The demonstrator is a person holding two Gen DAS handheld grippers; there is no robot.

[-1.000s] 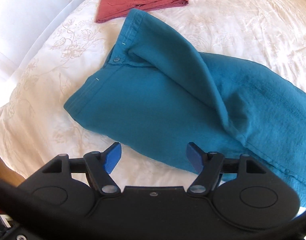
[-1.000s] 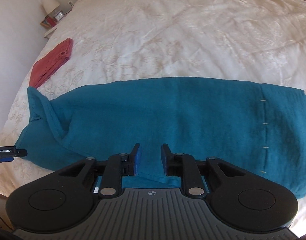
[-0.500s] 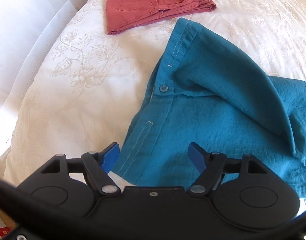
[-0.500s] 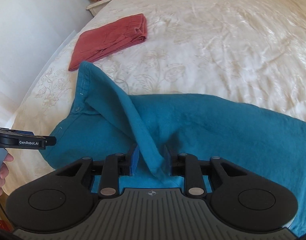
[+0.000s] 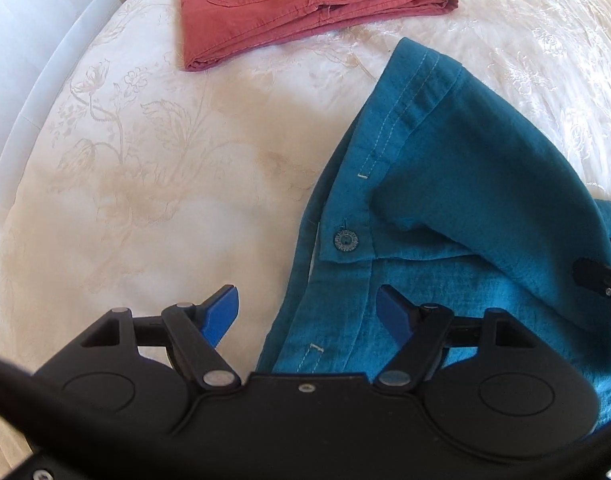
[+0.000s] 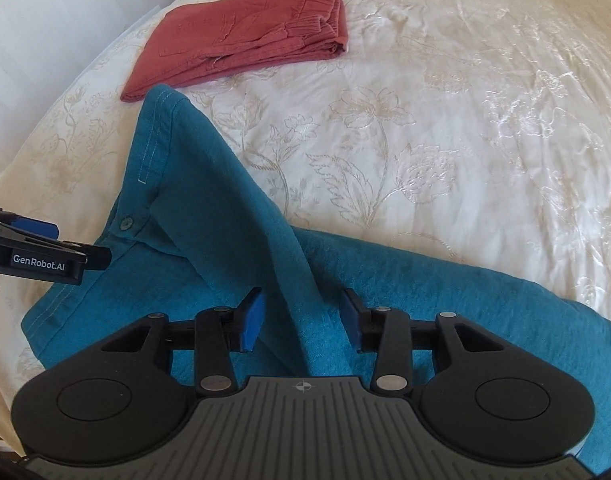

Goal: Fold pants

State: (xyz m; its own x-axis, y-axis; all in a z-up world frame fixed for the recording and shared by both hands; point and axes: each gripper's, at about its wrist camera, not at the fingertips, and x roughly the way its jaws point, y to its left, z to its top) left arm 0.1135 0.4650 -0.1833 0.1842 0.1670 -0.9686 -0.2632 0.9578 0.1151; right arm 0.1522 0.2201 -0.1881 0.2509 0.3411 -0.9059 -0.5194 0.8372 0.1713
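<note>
1. Both tools have travelled along the teal pants toward their waistband end, so the folded red pants that sat small near the far left corner of the bed now loom large.
2. Right tool: its jaws are opening around a raised ridge of teal fabric that runs between them; the blue pads stand apart from the cloth, so I judge it released.
3. Left tool: jaws spread wide and pinching nothing, with the waistband edge and its button just ahead of them.
4. Teal pants lie along the near edge of the bed, long axis running from the waistband at the left away to the right.
5. Left tool is nearer the waistband, so that corner is its likely grasp.
</note>
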